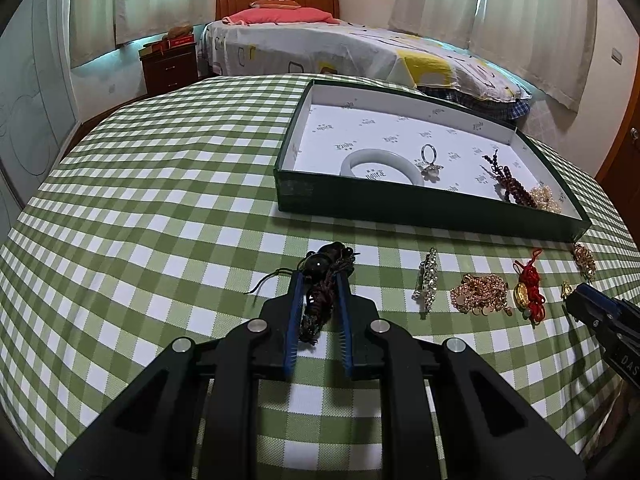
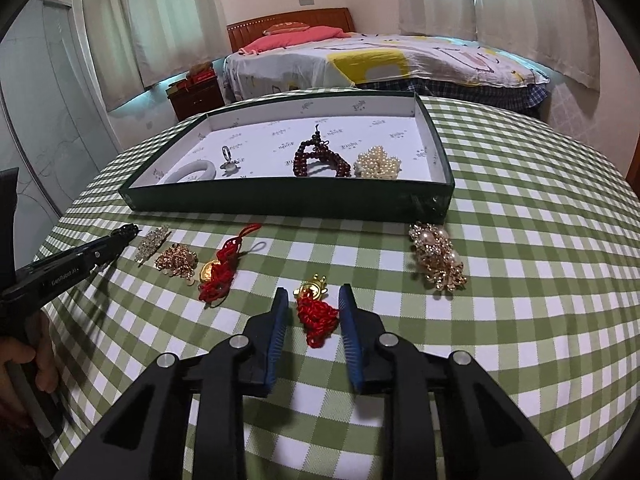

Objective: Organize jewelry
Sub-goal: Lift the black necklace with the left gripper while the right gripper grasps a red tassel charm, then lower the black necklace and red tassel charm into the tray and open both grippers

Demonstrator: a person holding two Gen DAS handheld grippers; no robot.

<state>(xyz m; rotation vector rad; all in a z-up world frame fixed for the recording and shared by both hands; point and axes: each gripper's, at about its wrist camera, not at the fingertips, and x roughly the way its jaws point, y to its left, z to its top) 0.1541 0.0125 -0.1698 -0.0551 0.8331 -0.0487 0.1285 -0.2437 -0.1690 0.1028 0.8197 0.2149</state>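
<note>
A green box with a white lining [image 1: 432,204] [image 2: 288,198] holds a white bangle [image 1: 380,166], a ring [image 1: 429,158], dark red beads [image 2: 320,158] and a pearl piece [image 2: 378,166]. My left gripper [image 1: 319,278] has its fingers on either side of a dark beaded cord bracelet [image 1: 320,280] lying on the checked cloth; the jaws stand close beside it. My right gripper [image 2: 313,294] is open around a small gold charm with a red knotted cord [image 2: 316,312].
On the cloth in front of the box lie a crystal hair clip [image 1: 427,278], a gold chain heap [image 1: 480,294], a red-cord gold pendant [image 2: 220,272] and a gold pearl brooch [image 2: 438,256]. A bed and a nightstand stand behind the table.
</note>
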